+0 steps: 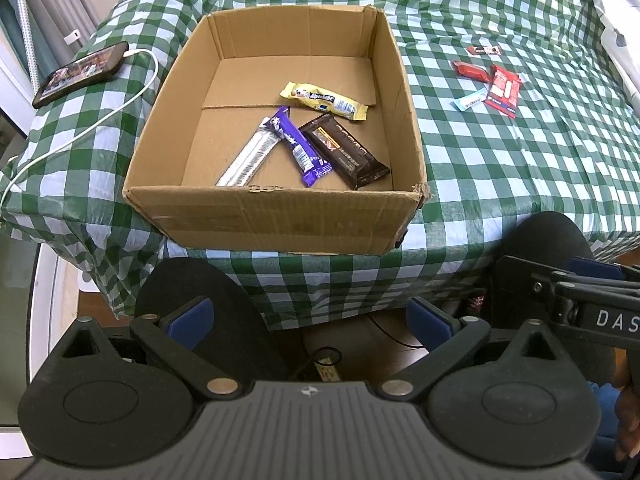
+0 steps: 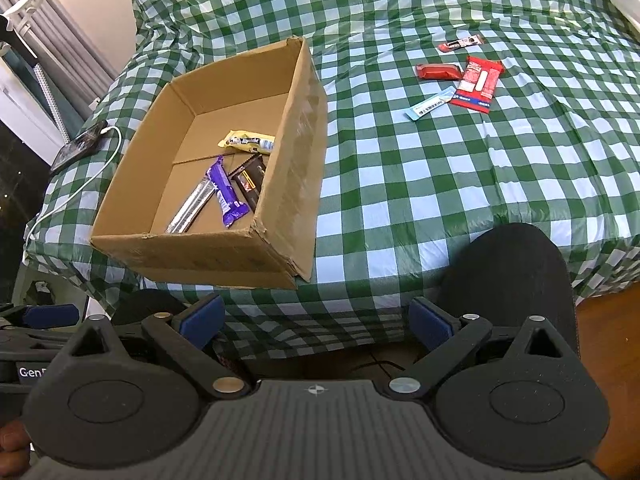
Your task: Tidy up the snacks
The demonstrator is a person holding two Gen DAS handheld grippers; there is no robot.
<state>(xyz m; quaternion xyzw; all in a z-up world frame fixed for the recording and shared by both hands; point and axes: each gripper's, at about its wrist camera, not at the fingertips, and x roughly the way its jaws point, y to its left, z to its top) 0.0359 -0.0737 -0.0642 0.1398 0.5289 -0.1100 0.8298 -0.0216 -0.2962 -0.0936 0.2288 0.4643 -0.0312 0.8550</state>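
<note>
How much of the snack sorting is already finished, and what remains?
About half looks done: four bars lie in the cardboard box, among them the yellow bar and the purple bar. Nothing is in hand: the left claw and right claw are open and empty. Four snacks wait on the tablecloth, including the red packet.

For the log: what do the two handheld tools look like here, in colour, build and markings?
Both match: the left tool and right tool have a grey ribbed body with a small crosshair mark, black round housings, black linkage arms on silver pivot pins, and blue pads on the fingers. White lettering shows on each tool's side in the other's view, only partly readable.
</note>
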